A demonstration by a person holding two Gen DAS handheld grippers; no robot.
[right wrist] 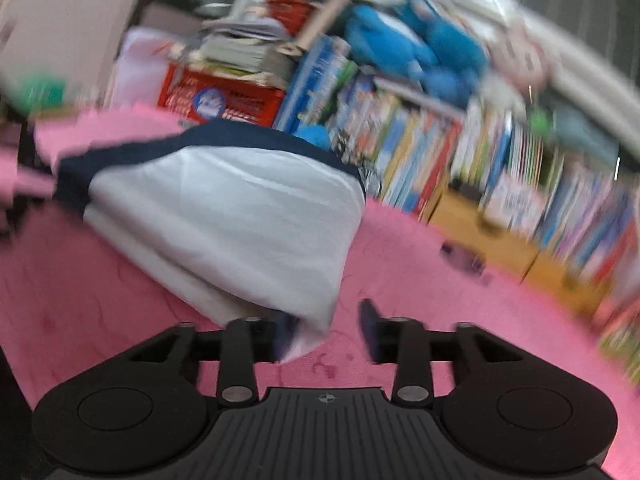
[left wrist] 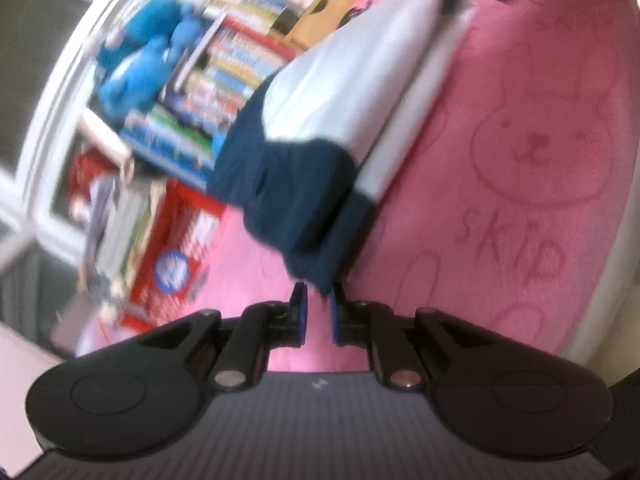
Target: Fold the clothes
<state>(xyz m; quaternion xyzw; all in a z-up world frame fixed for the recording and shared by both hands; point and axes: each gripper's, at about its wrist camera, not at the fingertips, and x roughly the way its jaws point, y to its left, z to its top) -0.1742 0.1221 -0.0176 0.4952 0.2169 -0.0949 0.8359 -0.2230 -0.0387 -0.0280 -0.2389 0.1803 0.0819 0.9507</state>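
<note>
Low in the frame the left gripper has its fingers narrowly apart just below the navy hem of a white garment lying across the pink blanket.

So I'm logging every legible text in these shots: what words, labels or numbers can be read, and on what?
"skip": drawn below the rabbit face on the pink blanket.
Red box with its blue round badge: print too blurred to read.
Book spines on the shelf: too blurred and small to read.
Small mark on the left claw's body: not readable.
</note>
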